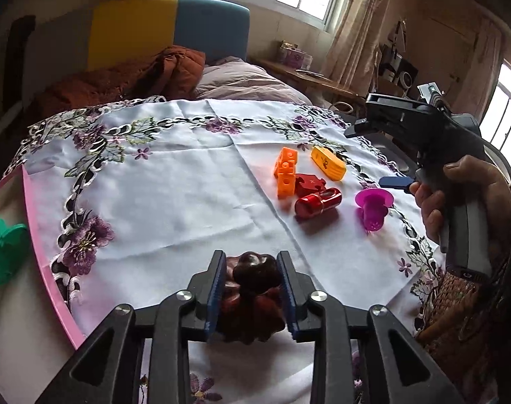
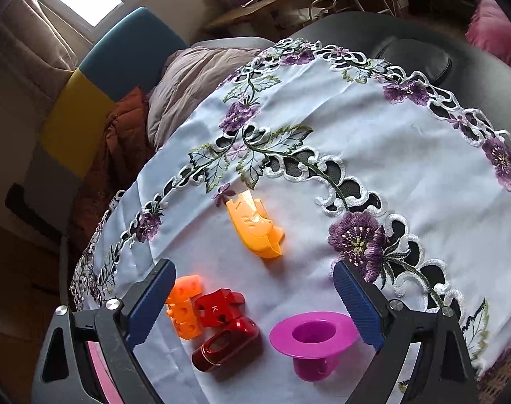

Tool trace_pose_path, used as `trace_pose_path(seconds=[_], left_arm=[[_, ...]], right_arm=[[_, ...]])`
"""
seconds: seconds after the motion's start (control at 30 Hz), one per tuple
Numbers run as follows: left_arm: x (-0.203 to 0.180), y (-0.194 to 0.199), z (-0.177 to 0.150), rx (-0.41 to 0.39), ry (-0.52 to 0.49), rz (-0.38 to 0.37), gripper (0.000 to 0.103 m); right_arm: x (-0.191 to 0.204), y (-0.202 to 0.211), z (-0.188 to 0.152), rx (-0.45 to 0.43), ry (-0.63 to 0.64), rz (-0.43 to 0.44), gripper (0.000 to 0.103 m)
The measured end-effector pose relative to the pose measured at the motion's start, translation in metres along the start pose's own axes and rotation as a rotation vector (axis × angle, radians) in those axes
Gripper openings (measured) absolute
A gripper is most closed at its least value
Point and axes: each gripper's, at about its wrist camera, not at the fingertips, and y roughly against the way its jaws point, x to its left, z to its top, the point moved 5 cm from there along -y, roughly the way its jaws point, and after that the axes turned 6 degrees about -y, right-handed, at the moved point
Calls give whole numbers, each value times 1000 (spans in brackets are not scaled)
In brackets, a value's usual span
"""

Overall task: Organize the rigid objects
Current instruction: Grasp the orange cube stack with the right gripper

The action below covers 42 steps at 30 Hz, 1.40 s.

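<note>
The left gripper (image 1: 250,289) has a dark brown carved figurine (image 1: 252,298) between its slightly parted pads, apparently released; it should back straight off. The right gripper (image 2: 252,303), spread wide and empty, hangs over the magenta funnel (image 2: 311,341), with bare tablecloth (image 2: 373,141) beyond.

Letter "K" on red block (image 2: 218,306).
</note>
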Motion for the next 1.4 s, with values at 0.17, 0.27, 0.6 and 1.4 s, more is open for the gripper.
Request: trace_pose_path(seconds=[0.17, 0.27, 0.6, 1.4], left_arm=[[3, 0, -1, -3, 5, 15, 34], [1, -1, -1, -5, -12, 26, 33], [2, 1, -4, -23, -28, 50, 28], [6, 5, -7, -38, 6, 23, 27]], right_arm=[[-5, 0, 1, -2, -33, -1, 95], [-8, 3, 3, -15, -49, 1, 95], [-1, 4, 2, -26, -15, 11, 92], [105, -70, -83, 185, 693, -69, 27]])
